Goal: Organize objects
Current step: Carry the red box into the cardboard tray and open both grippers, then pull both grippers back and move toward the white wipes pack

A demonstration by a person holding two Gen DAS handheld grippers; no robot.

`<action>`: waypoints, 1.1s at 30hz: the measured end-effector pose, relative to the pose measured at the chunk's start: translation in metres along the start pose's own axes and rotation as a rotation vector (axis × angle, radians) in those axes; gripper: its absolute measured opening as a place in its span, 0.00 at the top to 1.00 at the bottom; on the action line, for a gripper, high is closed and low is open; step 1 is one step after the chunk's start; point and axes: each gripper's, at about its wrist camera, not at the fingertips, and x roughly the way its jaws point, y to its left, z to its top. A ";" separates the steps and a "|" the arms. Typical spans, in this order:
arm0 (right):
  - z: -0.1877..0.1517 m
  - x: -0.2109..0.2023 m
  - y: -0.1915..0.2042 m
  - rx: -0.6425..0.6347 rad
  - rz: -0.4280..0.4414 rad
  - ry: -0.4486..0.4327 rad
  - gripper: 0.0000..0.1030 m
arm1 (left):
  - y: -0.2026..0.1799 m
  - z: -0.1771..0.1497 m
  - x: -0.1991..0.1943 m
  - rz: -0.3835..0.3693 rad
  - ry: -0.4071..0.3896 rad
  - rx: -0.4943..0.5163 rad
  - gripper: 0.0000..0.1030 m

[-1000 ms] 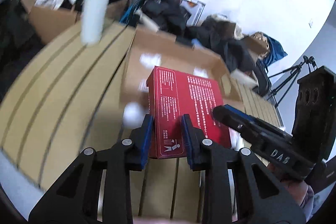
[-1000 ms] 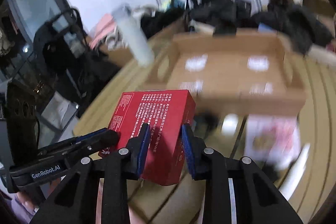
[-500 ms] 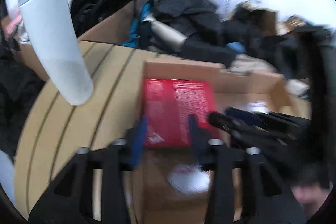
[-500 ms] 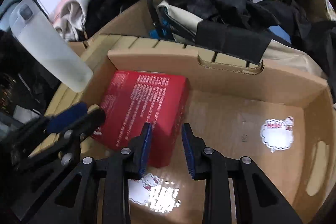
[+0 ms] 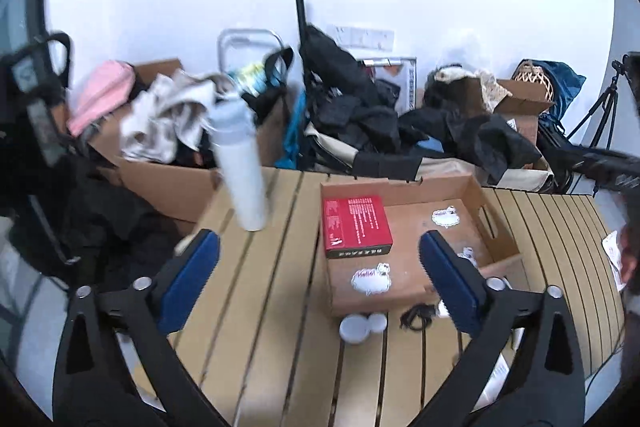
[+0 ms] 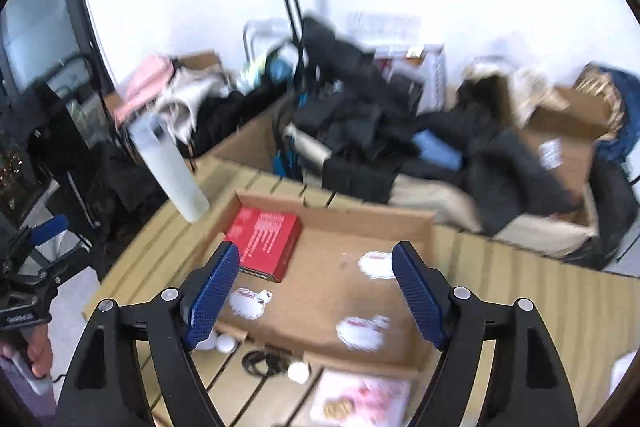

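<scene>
While both grippers, left gripper (image 5: 318, 267) and right gripper (image 6: 316, 287), are opening with nothing between them, the red box (image 5: 356, 225) lying in the cardboard tray (image 5: 496, 227) looks stiff, light, best pinched across its short sides.

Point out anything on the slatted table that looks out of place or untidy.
The red box sits neatly in the cardboard tray's far left corner. Loose bits lie outside the tray's near edge: small white round pieces and a tangled black cord. A white bottle stands left of the tray.

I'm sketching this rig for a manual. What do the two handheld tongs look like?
Both the left tongs and the right tongs share one build: black angular arms with silver rivets at the joints, ending in flat blue textured pads. No cables show on either.
</scene>
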 end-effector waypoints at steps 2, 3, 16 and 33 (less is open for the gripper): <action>-0.003 -0.045 0.002 -0.014 -0.008 -0.049 0.20 | -0.006 -0.004 -0.041 -0.002 -0.043 0.012 0.00; -0.011 -0.073 0.005 -0.031 -0.010 -0.079 0.20 | -0.009 -0.008 -0.058 -0.008 -0.061 0.018 0.00; -0.241 -0.185 0.040 0.019 -0.007 -0.118 0.20 | -0.051 -0.182 -0.147 -0.086 0.036 -0.050 0.00; -0.292 -0.111 0.024 0.108 0.056 0.073 0.58 | -0.096 -0.189 -0.059 -0.266 0.098 0.092 0.00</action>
